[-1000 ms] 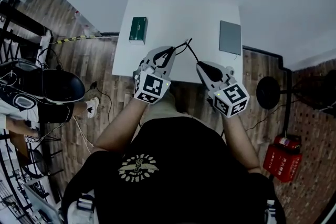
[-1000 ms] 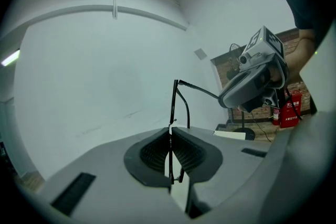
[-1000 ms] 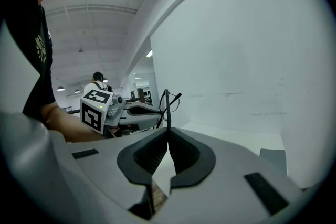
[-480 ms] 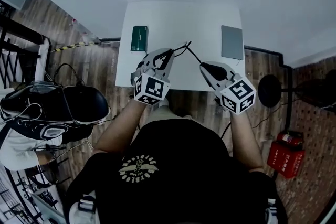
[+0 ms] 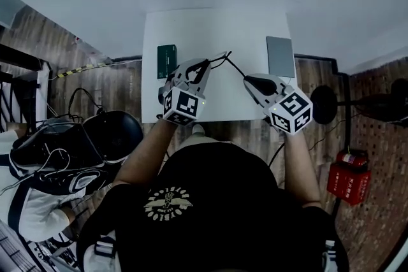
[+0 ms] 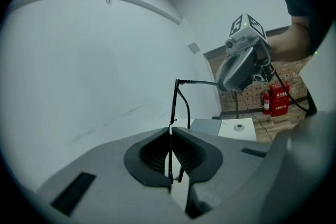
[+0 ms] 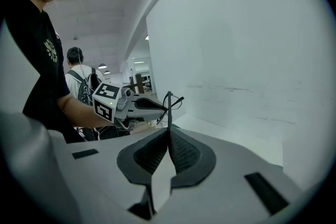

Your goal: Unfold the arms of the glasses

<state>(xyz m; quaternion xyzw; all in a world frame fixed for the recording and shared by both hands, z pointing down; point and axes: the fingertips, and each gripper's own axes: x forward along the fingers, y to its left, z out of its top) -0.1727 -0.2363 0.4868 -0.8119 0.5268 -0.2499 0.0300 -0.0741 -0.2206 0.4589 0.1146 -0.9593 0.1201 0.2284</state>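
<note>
Head view: glasses (image 5: 224, 59) aloft over mid table (image 5: 210, 22);
Left gripper (image 5: 205, 65): clamped on frame;
Right gripper (image 5: 250, 79): pinching one arm, 3 o'clock of left;
Risk: thin arm slips or hinge strains; cause, pulling off hinge's arc

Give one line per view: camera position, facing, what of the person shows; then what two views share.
Head view: on the head, facing steeply down at the table; shows black shirt, forearms, left gripper, right gripper.
Left gripper view: on the left gripper, along its jaws toward the right gripper and forearm.
Right gripper view: on the right gripper, facing the left gripper, forearm, shirt.
Shared: both gripper views show the glasses clamped in their own shut jaws.
</note>
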